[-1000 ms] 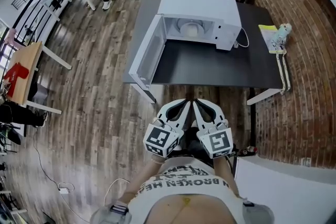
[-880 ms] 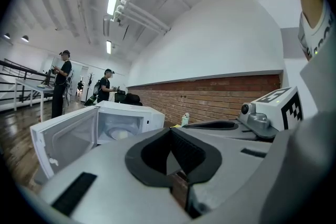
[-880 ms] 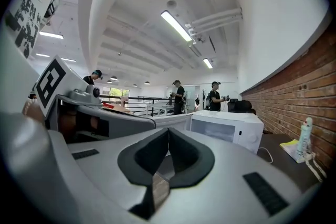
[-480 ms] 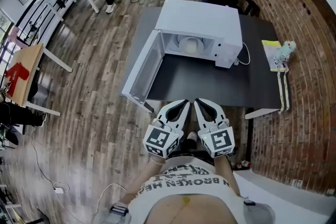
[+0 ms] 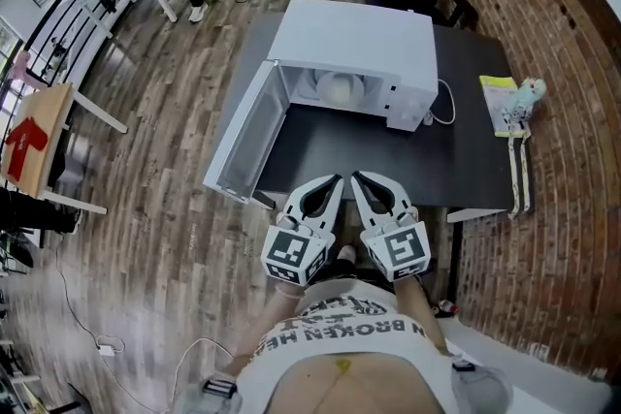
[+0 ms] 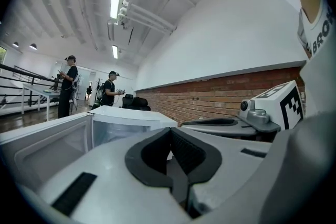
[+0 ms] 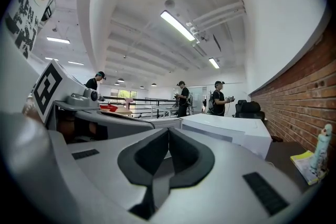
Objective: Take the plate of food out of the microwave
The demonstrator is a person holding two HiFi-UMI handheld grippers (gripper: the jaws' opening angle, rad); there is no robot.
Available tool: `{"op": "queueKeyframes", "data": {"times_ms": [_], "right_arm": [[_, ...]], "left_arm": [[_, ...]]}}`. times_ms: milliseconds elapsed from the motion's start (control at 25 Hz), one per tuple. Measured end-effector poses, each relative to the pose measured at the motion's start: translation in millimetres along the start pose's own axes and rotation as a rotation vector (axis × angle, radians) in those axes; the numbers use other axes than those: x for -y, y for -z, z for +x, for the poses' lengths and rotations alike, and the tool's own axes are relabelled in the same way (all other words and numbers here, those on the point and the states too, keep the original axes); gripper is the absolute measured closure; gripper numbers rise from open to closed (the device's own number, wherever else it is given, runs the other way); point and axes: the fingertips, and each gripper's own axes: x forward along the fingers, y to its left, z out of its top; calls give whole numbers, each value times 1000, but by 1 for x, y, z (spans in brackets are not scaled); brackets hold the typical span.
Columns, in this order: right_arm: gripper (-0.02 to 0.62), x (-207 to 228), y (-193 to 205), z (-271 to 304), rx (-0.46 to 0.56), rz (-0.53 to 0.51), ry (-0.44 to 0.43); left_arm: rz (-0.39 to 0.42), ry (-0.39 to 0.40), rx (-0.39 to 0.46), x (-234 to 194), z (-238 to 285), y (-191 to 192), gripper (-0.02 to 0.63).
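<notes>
The door (image 5: 245,139) of the white microwave (image 5: 351,39) already stands swung open, ahead of the left hand-held gripper (image 5: 333,183) and off to its left, so we judge the opening step done and everything else left to do. The plate of food (image 5: 340,89) sits inside the cavity, straight ahead of the left hand-held gripper and the right hand-held gripper (image 5: 360,181) and well apart from both, with bare dark tabletop (image 5: 340,155) in between. Both are held side by side close to the person's body, at the near edge of the tabletop, pointing roughly level at the oven. Each gripper view shows its jaws clenched together with nothing between the pads, so neither holds anything. By our reckoning the reach into the cavity, the spreading of the jaws, the grip on the plate's rim and the draw outward are all not yet begun (the food itself is only a pale mound from here, and we cannot say what it is). As for writing, the person's shirt (image 5: 340,330) carries large dark letters of which we can read "BROKEN". The marker cubes (image 5: 294,257) bear only black-and-white square patterns. We find no brand on the microwave. A flat yellow item (image 5: 499,98) lies ahead and far to the right of the right hand-held gripper, its print too small to read.
</notes>
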Motion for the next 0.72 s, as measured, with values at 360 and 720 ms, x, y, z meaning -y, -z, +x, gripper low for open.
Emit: {"op": "queueKeyframes", "data": {"times_ms": [360,720], "right_arm": [[588,16,8,16,-21,20,-8],[588,38,11,59,-47,29,55]], "left_arm": [[-41,-13,-17,-14,17,8,598],[-31,41,-32,-59,49,0,598]]}}
